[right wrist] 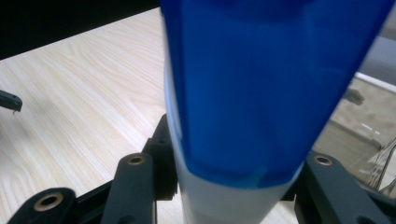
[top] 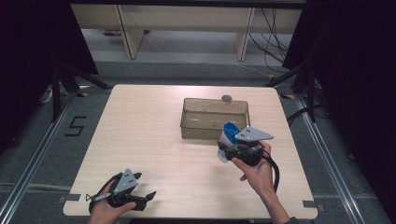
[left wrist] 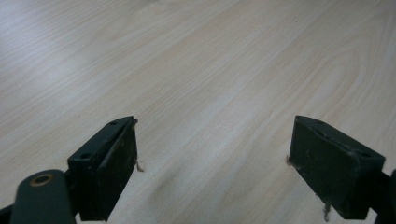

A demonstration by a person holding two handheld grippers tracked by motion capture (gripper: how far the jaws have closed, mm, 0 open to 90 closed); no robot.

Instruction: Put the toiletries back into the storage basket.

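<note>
Blue-and-white tube (right wrist: 243,93): top cut off, label blurred.

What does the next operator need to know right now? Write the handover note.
Right gripper: shut on the blue-and-white bottle, held clear of the table just in front of the clear bin.
Left gripper: open, nothing between its jaws, low over the near left corner of the table.
Done: bottle picked up.
Left, probably: carry the bottle over the bin's near wall and release it inside; nothing can be made out inside the bin.
</note>
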